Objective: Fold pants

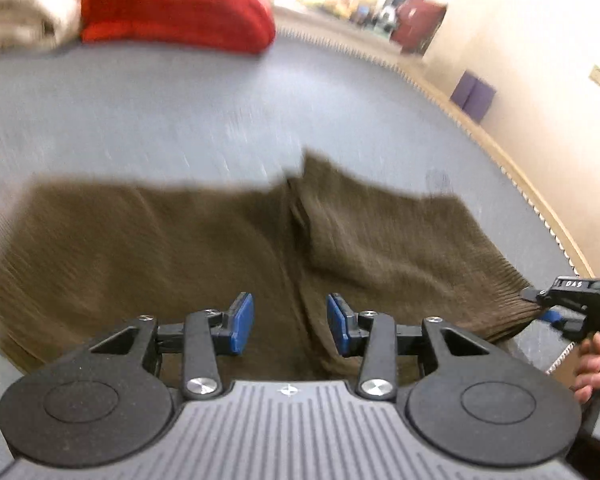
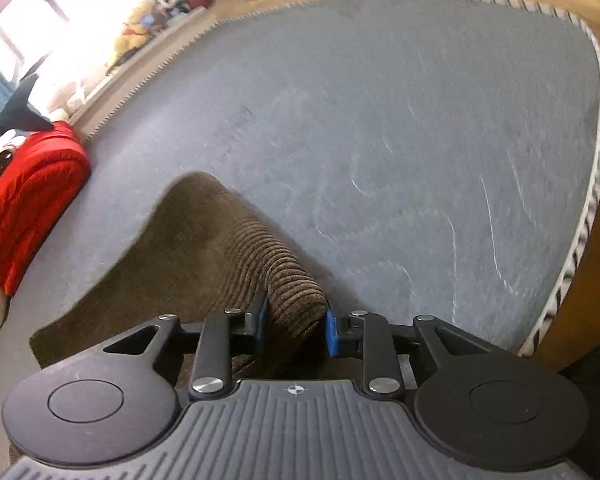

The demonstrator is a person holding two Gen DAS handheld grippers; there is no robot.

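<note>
Brown corduroy pants (image 1: pixel 228 248) spread across the lower middle of the left wrist view on a grey mattress (image 1: pixel 180 120), blurred by motion. Left gripper (image 1: pixel 290 326) above the cloth near the centre seam, blue pads apart, nothing between them. Right gripper (image 2: pixel 296 322) clamped on a rolled ridge of the pants (image 2: pixel 204 248) at lower centre of its own view, also glimpsed pinching the ribbed hem at the far right of the left wrist view. Probably best to get a firm pinch with the free gripper on a matching edge, then carry both corners across together, keeping the fabric taut and edges aligned. Plenty of bare mattress in the upper and right parts of the right wrist view. Red folded cloth (image 1: pixel 176 8) at upper left and the mattress border (image 2: pixel 596 168) at far right mark the limits.
</note>
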